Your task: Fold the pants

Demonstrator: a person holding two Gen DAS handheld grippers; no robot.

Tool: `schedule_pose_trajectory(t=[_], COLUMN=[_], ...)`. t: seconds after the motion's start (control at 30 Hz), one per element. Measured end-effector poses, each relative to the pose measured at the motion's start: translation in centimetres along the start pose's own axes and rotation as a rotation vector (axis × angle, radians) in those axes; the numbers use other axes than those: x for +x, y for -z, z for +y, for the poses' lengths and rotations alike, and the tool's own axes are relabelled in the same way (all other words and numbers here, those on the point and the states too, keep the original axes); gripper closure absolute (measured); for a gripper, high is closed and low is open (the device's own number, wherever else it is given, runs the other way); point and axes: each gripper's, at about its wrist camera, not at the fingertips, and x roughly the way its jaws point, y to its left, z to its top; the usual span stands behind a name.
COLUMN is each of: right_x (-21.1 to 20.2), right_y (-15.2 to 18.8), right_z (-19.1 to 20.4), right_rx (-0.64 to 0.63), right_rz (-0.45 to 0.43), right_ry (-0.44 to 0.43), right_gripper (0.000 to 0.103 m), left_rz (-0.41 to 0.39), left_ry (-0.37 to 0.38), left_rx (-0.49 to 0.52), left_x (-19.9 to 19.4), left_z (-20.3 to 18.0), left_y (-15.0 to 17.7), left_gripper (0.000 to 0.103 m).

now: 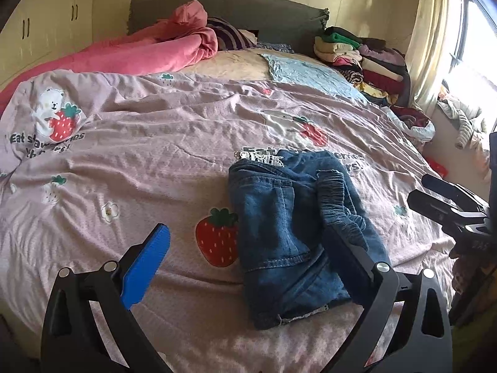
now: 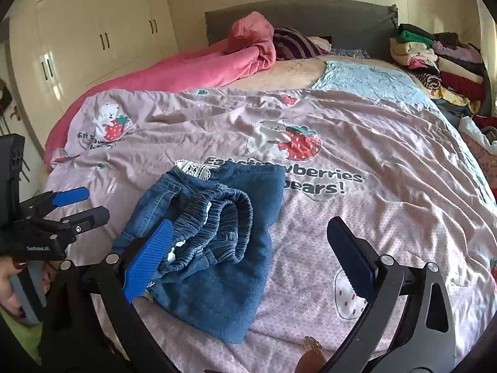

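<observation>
Above folded jeans, both tools agape.

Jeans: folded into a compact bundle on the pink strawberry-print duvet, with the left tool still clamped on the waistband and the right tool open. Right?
Not quite. The left tool is open too, clear of the jeans, as the left wrist view shows. The rest holds.

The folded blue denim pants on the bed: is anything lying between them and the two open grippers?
Nothing visible. The folded blue denim pants lie on the pink strawberry-print bedcover, directly below the open left gripper and open right gripper; only air separates them.
</observation>
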Motion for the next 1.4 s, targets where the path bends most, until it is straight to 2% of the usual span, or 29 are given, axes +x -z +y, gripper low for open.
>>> schedule_pose_trajectory(t=[0.43,0.87,1.13,1.4], right_x=[-2.7,-6.4,-7.8,-8.3], right_y=[0.3,2.0,3.6,5.0], right_z=[0.6,1.7,2.5,2.6], right_rx=[-0.008,-0.032,-0.049,-0.036], right_rz=[-0.038,-0.085,-0.097,-0.079], right_ry=[0.001,0.012,0.031,0.030], right_gripper=[0.009,0.009,0.009,0.009], left_rz=[-0.030,-0.056,-0.079,-0.069], left_ry=[-0.013,-0.005,-0.005,-0.016], left_rx=[0.013,0.017,0.012,0.020], left_x=[-2.6,-5.3,-7.0,-7.8], left_z=[-0.5,-1.1,-1.5,-1.5], left_y=[0.5,2.3,4.0,5.5], left_gripper=[0.004,0.004,0.004,0.004])
